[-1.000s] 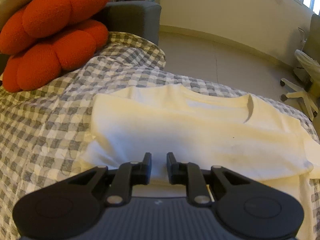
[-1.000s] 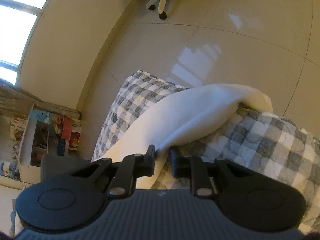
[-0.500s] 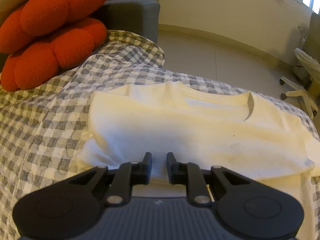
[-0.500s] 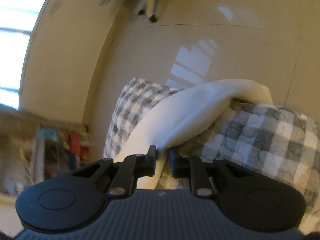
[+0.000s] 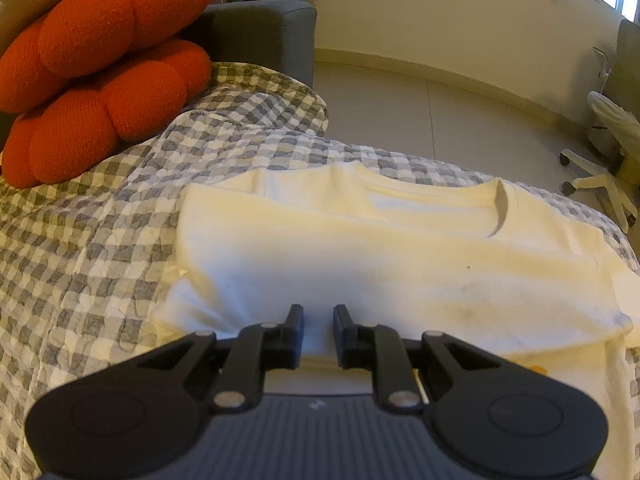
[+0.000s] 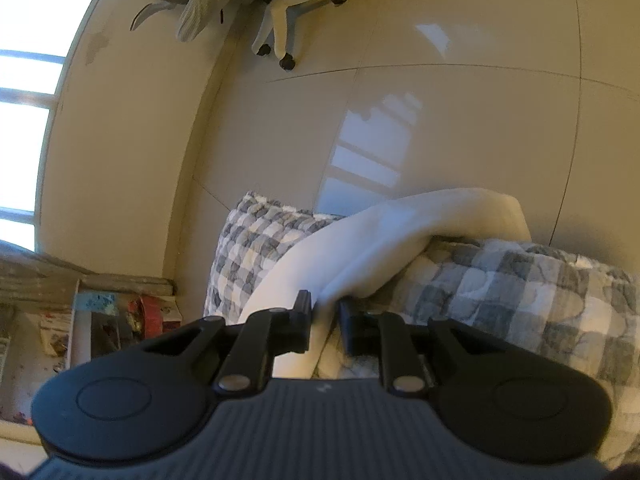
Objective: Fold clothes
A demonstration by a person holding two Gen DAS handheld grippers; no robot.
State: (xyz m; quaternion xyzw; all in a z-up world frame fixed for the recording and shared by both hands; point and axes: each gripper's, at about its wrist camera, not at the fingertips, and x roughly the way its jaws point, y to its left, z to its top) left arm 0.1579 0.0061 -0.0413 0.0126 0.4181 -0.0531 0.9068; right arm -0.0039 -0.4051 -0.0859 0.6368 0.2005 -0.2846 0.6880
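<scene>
The white T-shirt point(image 5: 360, 264) lies on a grey-checked bed cover point(image 5: 92, 264), collar toward the far edge, with one layer already doubled over the body so a straight fold edge runs across it; its far end droops over the cover's rim point(image 6: 460, 208) toward the tiled floor point(image 6: 460, 120). It looks light, limp and a little clingy, cloth that sags and wrinkles wherever it is unsupported, so the hold belongs on a doubled edge or a corner, two points taken well apart to keep the span taut. The left hand-held gripper point(image 5: 318, 320) sits low at the near edge of the shirt, level and pointing across it, fingers close together with white cloth between them, apparently pinching that edge. The right hand-held gripper point(image 6: 324, 308) is rolled to one side, likewise narrowed on a ridge of cloth rising from its tips. An orange cushion point(image 5: 104, 68) rests against a grey sofa arm point(image 5: 260, 36) beyond.
</scene>
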